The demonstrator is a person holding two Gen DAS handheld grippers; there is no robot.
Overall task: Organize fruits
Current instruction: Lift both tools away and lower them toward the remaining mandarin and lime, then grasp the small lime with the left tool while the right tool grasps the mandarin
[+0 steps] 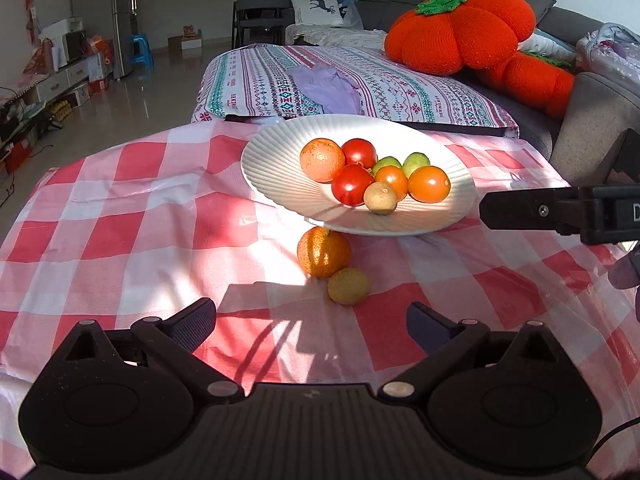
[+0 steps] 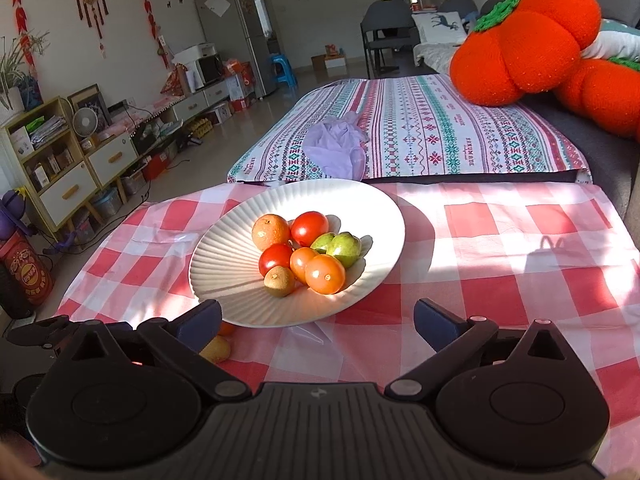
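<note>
A white ribbed plate (image 1: 276, 160) (image 2: 224, 264) on the red checked cloth holds several fruits: an orange (image 1: 322, 159) (image 2: 270, 232), red tomatoes (image 1: 352, 184) (image 2: 309, 227), orange tomatoes (image 1: 429, 184) (image 2: 325, 274), green fruits (image 1: 416, 163) (image 2: 345, 248) and a small brown fruit (image 1: 380, 198) (image 2: 279, 281). On the cloth in front of the plate lie an orange (image 1: 324, 252) (image 2: 226, 329) and a small yellow fruit (image 1: 348, 286) (image 2: 216, 349). My left gripper (image 1: 311, 322) is open and empty, just short of those two. My right gripper (image 2: 318, 322) is open and empty at the plate's near rim; it also shows in the left wrist view (image 1: 532, 210).
Beyond the table is a patterned cushion (image 1: 352, 80) (image 2: 420, 128) with a lilac cloth (image 1: 328, 88) (image 2: 340, 148) on it. Orange pumpkin pillows (image 1: 464, 20) (image 2: 528, 36) lie on the grey sofa at right. Shelves (image 2: 68, 160) and boxes stand far left.
</note>
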